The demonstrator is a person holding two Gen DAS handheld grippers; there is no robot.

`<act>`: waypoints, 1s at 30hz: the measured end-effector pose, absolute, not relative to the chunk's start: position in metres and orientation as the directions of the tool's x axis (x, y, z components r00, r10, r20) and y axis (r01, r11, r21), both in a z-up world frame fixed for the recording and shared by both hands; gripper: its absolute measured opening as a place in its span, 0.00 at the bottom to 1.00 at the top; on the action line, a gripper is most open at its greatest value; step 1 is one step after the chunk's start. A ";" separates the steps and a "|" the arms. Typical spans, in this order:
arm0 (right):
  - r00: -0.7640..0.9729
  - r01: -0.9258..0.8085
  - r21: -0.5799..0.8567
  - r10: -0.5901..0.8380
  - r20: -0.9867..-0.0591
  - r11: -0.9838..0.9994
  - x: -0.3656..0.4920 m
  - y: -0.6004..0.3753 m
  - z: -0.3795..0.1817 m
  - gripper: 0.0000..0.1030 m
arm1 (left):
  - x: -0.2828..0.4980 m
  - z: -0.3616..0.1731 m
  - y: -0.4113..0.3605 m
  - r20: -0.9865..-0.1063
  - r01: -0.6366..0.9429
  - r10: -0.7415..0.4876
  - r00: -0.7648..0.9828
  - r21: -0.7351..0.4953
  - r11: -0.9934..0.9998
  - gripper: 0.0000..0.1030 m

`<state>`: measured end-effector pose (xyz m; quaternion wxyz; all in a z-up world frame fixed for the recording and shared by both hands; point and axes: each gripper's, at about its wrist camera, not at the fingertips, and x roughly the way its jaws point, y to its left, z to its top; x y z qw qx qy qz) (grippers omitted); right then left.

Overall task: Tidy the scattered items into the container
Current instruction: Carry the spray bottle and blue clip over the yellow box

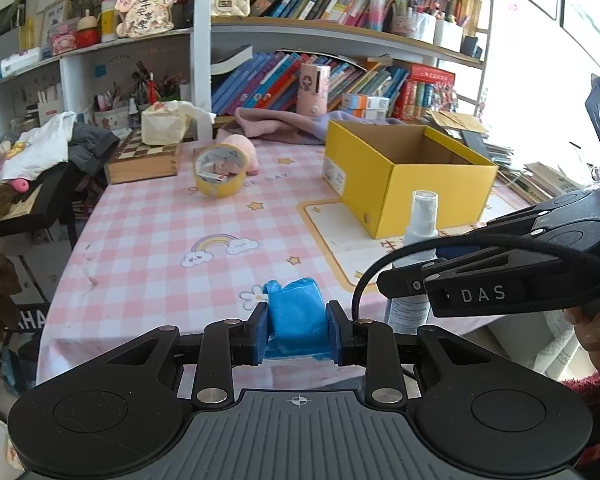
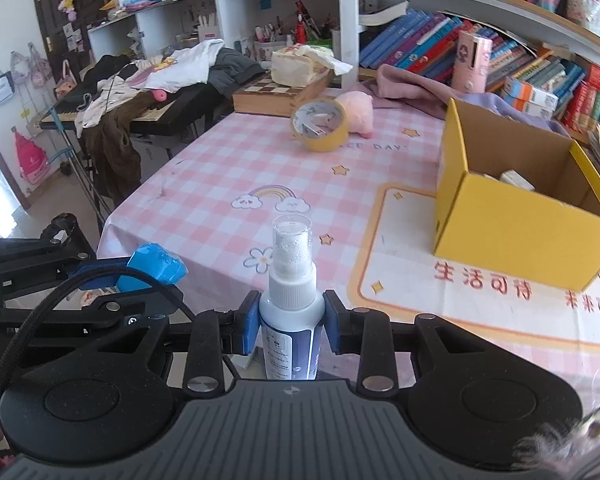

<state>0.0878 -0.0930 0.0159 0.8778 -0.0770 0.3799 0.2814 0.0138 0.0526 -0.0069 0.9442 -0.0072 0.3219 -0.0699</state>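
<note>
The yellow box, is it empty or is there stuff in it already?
Not empty. The right wrist view looks into the open-topped yellow box and shows a pale item lying inside. What else it holds cannot be told.

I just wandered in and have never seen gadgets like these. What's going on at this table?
A person is tidying up with a handheld gripper in each hand. The left gripper is clamped on a blue packet, and the right gripper is clamped on a small spray bottle. Both are held near the table's front edge, short of the open yellow box. A roll of tape and a pink plush toy lie out on the checked tablecloth.
</note>
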 end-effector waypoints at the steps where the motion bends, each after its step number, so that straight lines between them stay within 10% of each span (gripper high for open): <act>1: 0.555 -0.547 0.078 0.431 -0.711 0.833 0.086 -0.095 0.016 0.30 | 0.013 -0.007 0.051 -0.607 0.134 -0.143 0.782 -0.060 0.989 0.27; 30: 0.638 -0.257 0.058 0.214 -0.740 0.965 0.067 -0.191 0.011 0.30 | 0.039 -0.015 -0.030 -0.607 0.441 -0.401 0.686 -0.092 0.893 0.27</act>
